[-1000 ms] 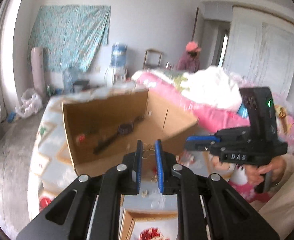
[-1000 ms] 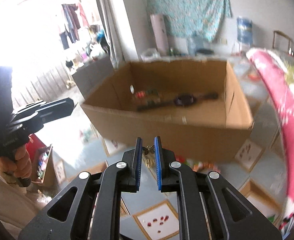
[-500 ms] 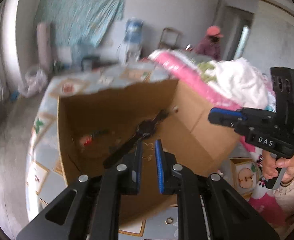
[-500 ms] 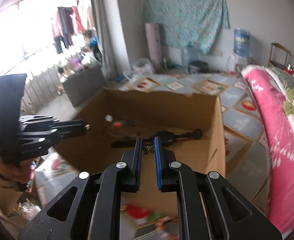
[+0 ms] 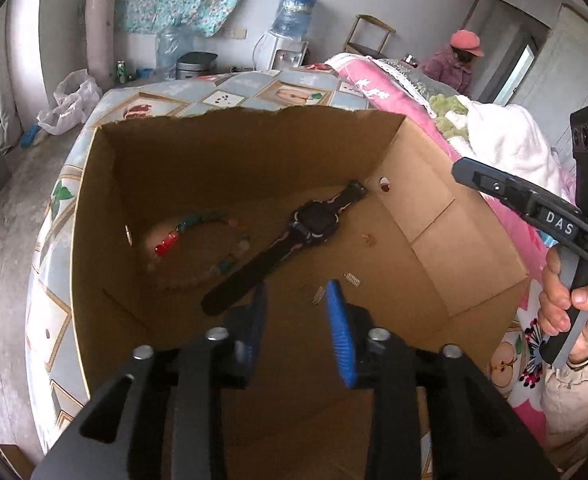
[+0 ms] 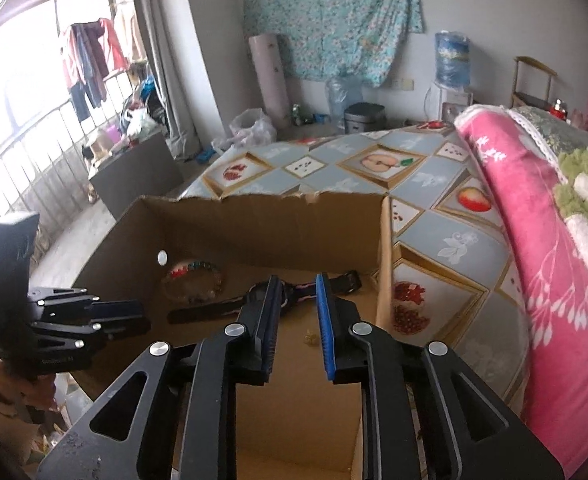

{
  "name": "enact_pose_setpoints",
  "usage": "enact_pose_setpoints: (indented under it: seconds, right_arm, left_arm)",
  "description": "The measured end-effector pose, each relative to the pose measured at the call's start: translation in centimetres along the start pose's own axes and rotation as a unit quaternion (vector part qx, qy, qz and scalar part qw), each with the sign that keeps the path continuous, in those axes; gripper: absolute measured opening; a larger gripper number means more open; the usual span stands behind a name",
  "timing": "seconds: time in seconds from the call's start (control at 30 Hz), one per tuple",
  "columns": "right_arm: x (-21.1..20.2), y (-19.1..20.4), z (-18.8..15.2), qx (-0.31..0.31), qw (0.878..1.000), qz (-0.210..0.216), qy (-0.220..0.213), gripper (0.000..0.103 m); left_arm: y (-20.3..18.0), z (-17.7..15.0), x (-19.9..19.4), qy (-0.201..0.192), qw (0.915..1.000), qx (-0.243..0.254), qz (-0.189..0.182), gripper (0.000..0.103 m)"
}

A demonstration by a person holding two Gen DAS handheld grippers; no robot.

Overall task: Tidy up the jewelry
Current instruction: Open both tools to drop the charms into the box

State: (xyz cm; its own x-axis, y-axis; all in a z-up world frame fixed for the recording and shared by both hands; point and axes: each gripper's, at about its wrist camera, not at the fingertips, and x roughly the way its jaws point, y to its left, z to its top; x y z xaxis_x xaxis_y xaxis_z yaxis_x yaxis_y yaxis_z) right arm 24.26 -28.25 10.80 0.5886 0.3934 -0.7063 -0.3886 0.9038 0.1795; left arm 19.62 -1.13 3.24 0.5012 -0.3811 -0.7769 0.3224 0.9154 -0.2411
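While both grippers hover over the cardboard box, left gripper fingers just parted, right gripper likewise, handle lettered "DAS", perhaps earrings below.

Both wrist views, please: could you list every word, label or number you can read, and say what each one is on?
"DAS": white letters on the side of the right tongs, in the left wrist view.
Small pale print on the body of the left tongs, in the right wrist view: too blurred to read.
White characters on the pink blanket: too blurred to read.
Cardboard box, watch and water bottle: no legible text.
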Motion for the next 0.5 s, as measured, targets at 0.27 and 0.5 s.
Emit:
enact_pose_setpoints:
  seconds: [0.27, 0.5]
  right_arm:
    - [-3.7, -1.2, -0.2, 0.029, 0.999, -0.002, -0.044, 0.029]
    - [-7.1, -1.4, -2.2, 0.053, 0.996, 0.003, -0.071, 0.046]
  left_arm:
    - [0.5, 0.1, -2.8, -0.048, 0.9987, -0.011, 0.011, 0.035]
    - [-0.8, -1.6, -6.9, -0.113, 0.9936, 0.008, -0.001, 0.052]
